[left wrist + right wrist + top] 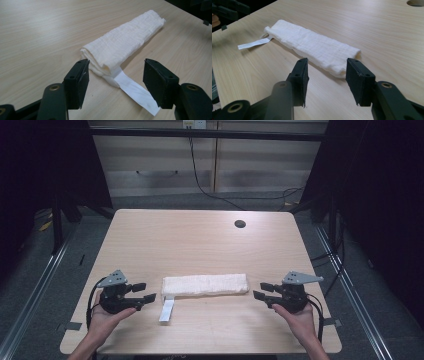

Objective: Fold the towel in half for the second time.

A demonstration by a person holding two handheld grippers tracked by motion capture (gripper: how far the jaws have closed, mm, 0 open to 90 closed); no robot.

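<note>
"Where was the towel (205,285) just then?"

"Folded into a long strip, lying parallel to the table's (200,235) near edge and a little short of it, its white tag (167,310) poking toward that edge from the left end."

"And your tongs?"

"I held my left gripper (143,292) just off the left end and my right gripper (263,291) just off the right end. Both had jaws apart, holding nothing, each aimed at its own end, probably so I could grab both together."
</note>
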